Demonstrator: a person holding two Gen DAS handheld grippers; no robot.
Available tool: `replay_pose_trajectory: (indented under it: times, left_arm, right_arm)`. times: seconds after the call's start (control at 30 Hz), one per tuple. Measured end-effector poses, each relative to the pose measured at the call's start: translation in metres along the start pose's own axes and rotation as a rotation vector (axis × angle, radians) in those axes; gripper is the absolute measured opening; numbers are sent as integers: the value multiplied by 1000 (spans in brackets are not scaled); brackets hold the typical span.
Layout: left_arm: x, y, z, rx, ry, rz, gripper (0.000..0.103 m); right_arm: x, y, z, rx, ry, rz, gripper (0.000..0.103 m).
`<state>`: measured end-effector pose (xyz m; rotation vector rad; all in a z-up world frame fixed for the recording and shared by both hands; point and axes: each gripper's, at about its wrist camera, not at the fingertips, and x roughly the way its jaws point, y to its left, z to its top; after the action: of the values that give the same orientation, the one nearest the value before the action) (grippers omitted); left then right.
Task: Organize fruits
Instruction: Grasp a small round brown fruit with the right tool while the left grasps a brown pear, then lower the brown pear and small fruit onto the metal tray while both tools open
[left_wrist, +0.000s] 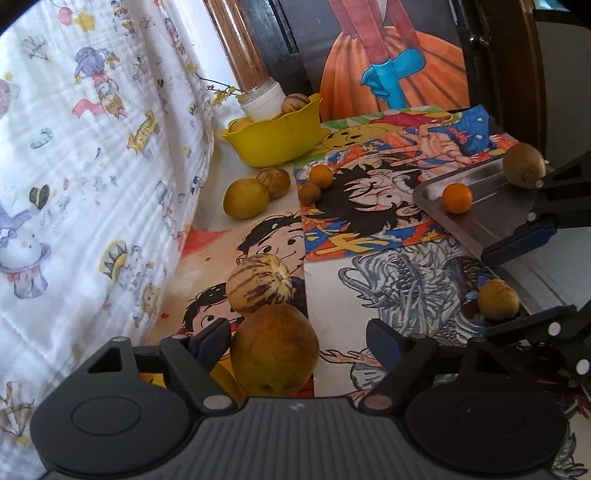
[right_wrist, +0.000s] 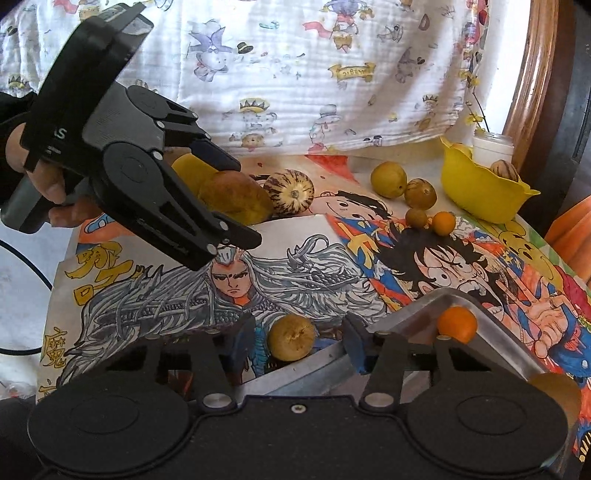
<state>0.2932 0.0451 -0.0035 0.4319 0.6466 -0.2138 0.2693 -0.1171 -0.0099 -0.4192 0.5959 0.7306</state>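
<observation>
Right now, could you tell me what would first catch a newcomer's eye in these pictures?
Bright hand-drawn cartoon posters cover the table. At the back stands a yellow scalloped plastic bowl holding fruit. Nearest, the left tool stands open around a large yellow-brown round fruit, with a purple-striped cream melon touching it behind; a small orange citrus lies on the steel tray at right.

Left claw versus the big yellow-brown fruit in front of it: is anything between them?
Nothing visible. The left claw is open with the yellow-brown fruit already between its fingers. The striped fruit sits just beyond, touching it, not in the way.
</observation>
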Motion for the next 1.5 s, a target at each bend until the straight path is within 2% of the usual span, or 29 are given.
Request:
replay_pose_trajectory:
  times: [0.17, 0.53, 0.77, 1.03, 1.27, 1.5]
  left_arm:
    - [3, 1, 2, 1, 25, 30, 75]
    - [7, -2, 7, 50, 64, 87, 62]
    - [5, -2, 11, 62, 60, 80, 63]
    - [14, -4, 13, 75, 98, 74, 66]
    - [15, -5, 13, 80, 110, 103, 58]
    - [14, -16, 12, 144, 114, 137, 57]
  right_arm:
    - [0, 1, 0, -9, -2, 10, 42]
    - [-2, 4, -1, -32, 5, 11, 38]
    - [-6, 7, -2, -44, 8, 24, 38]
    - [-5, 7, -3, -37, 7, 37, 37]
    - [-3, 7, -2, -33, 16, 28, 29]
    - [-2, 7, -3, -31, 10, 26, 28]
